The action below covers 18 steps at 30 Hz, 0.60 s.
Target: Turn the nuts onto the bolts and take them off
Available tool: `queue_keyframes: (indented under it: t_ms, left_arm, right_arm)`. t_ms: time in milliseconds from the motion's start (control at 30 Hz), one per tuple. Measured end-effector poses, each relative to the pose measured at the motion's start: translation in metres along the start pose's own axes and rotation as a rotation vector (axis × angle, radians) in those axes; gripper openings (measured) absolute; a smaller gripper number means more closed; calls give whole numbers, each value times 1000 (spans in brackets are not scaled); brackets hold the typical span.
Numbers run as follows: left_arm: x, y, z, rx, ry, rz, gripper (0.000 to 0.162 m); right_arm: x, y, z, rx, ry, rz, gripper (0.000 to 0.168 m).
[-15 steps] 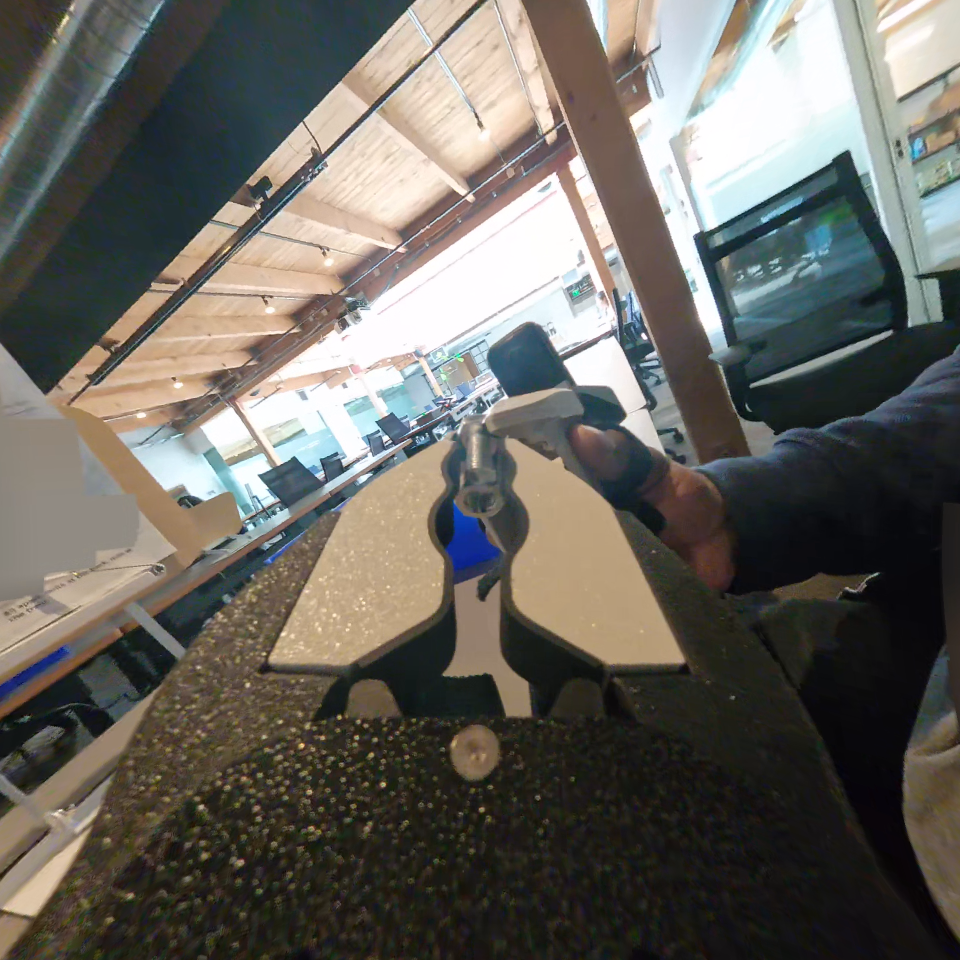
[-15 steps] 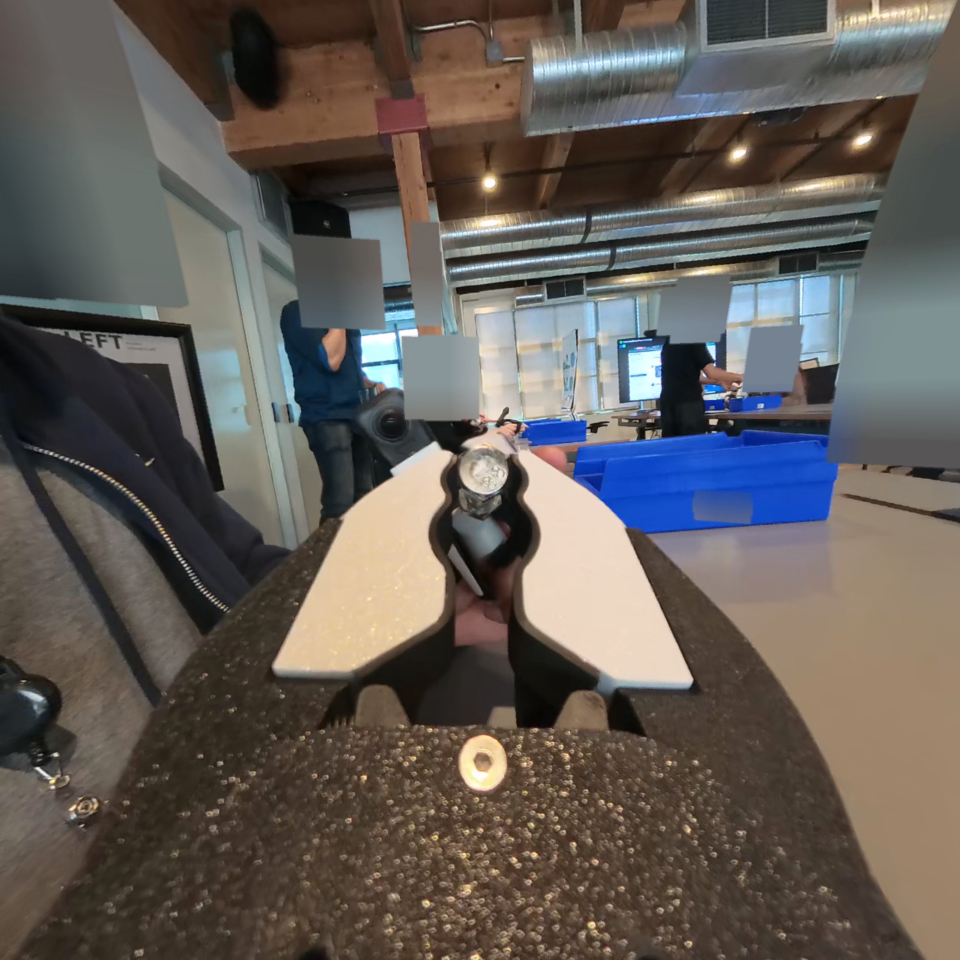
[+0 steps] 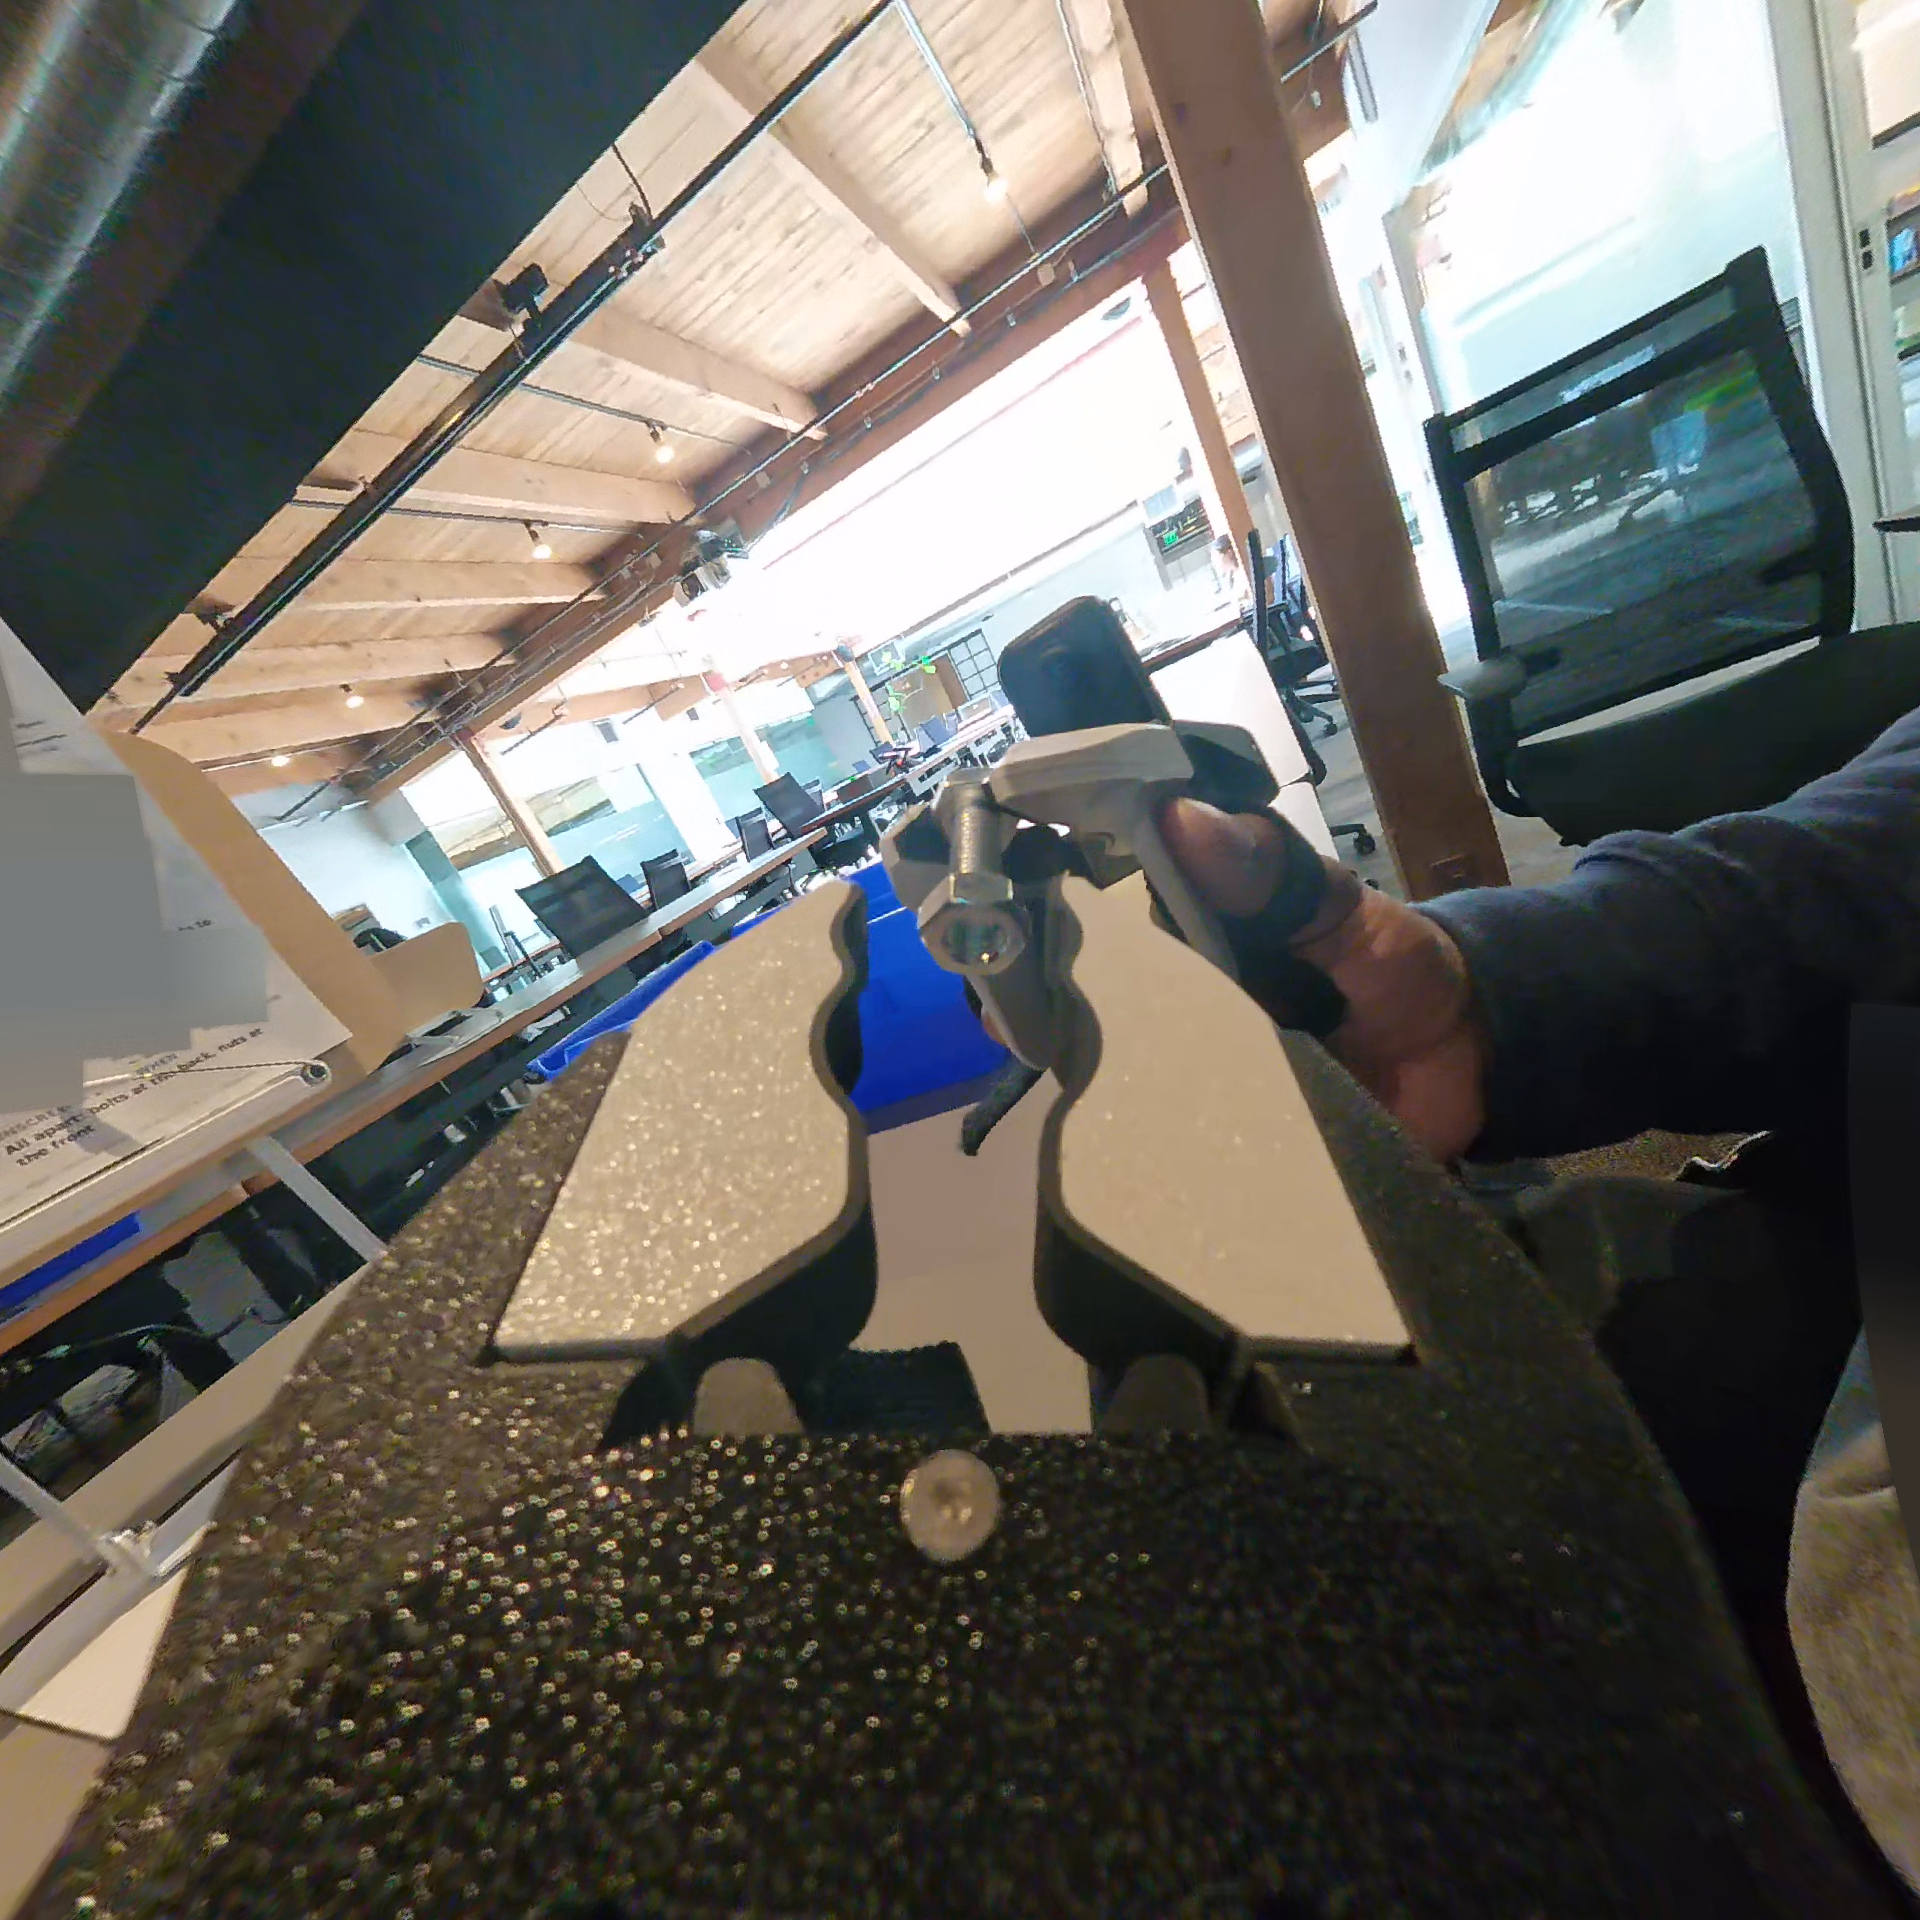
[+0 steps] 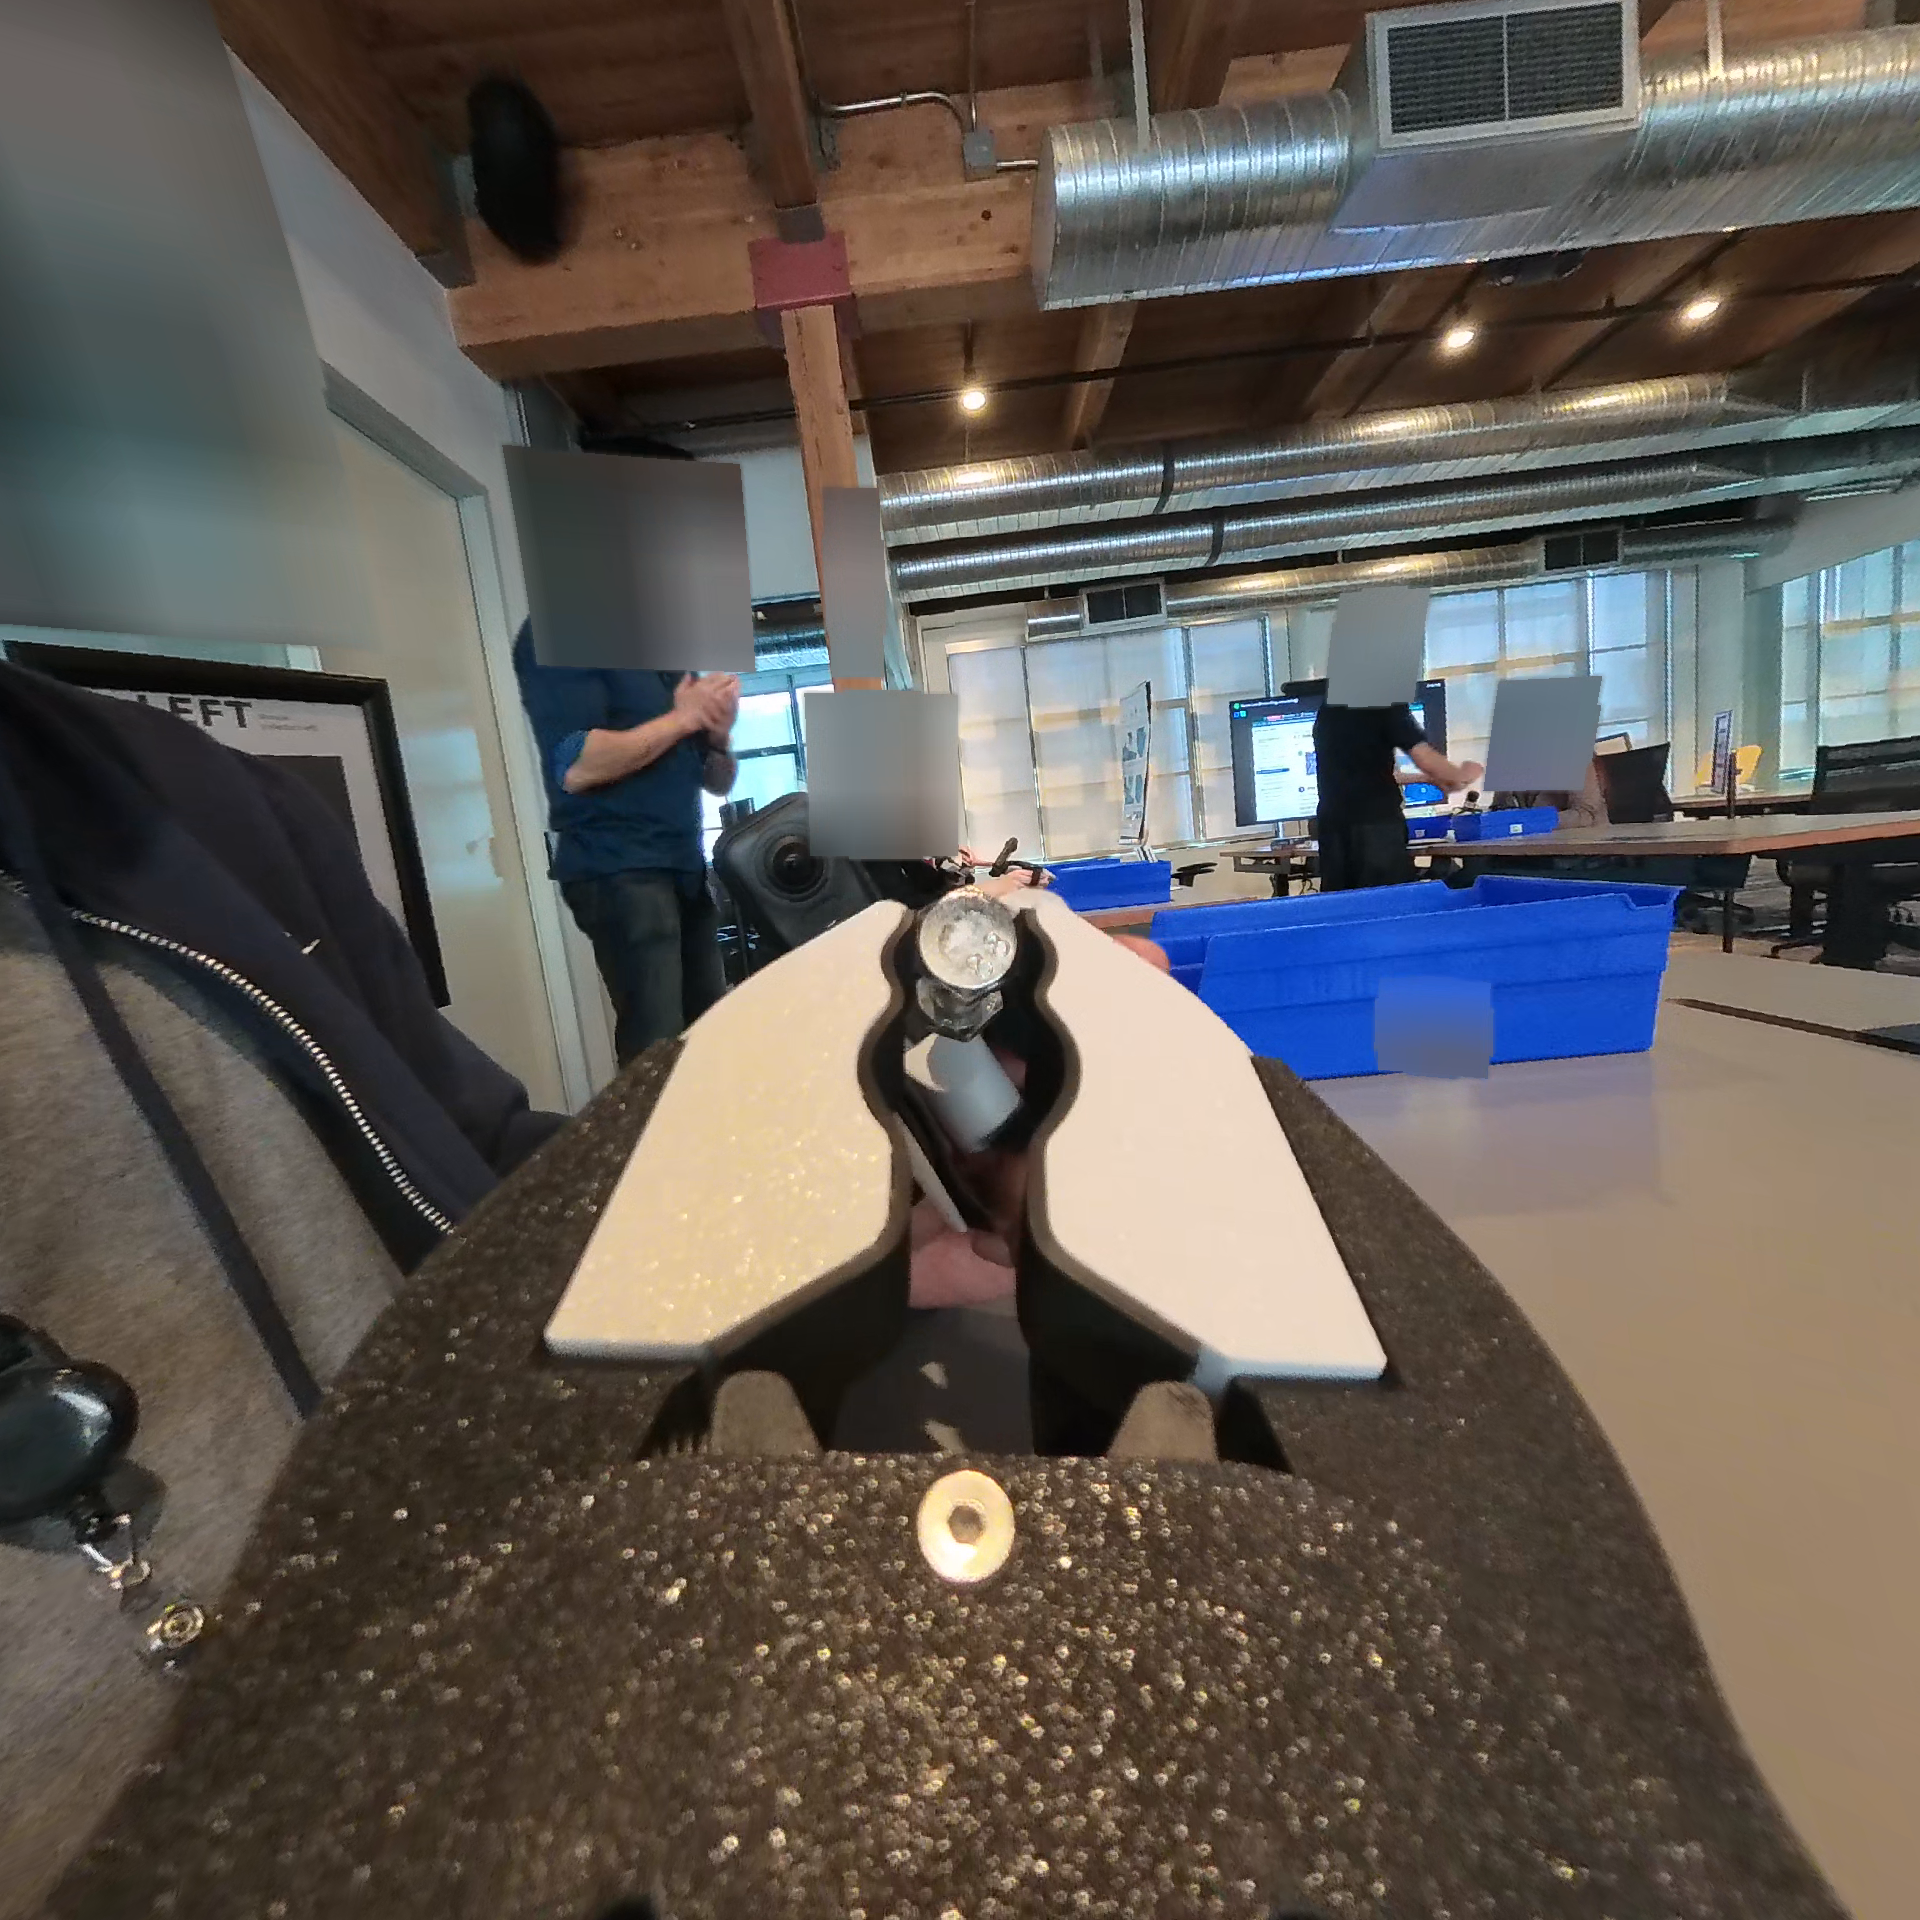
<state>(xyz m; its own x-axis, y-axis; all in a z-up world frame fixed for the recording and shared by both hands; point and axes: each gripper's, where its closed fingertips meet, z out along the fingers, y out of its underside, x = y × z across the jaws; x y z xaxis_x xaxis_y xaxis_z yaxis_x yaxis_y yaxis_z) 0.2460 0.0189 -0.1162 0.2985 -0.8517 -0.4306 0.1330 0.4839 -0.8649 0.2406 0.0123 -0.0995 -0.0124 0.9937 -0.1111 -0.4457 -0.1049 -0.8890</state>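
Up in the air, the right gripper (image 4: 961, 961) is clamped on a silver bolt (image 3: 971, 864) by its head, a hex nut (image 3: 975, 930) threaded near the tip. Just beside it, the left gripper (image 3: 961, 935) has its fingers apart, gripping nothing. Blue bins (image 4: 1434, 961) sit on the table (image 4: 1621, 1195) behind.

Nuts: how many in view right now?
1 nut, threaded on the bolt that the right claw grips, right at the open left claw's tips. None seen elsewhere; more could be hidden.
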Motion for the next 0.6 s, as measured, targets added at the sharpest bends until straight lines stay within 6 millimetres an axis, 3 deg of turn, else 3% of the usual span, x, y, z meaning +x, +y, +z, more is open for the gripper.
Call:
queue_keyframes:
  t_ms: [200,333,400,600]
  left_arm:
    - [1,2,0,-30,12,-20,19]
    - [2,1,0,-73,76,-176,19]
    - [3,1,0,-111,142,-336,19]
    - [9,-1,-9,-115,375,-1057,18]
  right_arm:
    - [1,-1,0,4,13,-2,17]
    - [1,-1,0,-1,23,-14,17]
    - [2,-2,0,-14,30,-28,17]
    - [2,6,3,-88,47,-98,18]
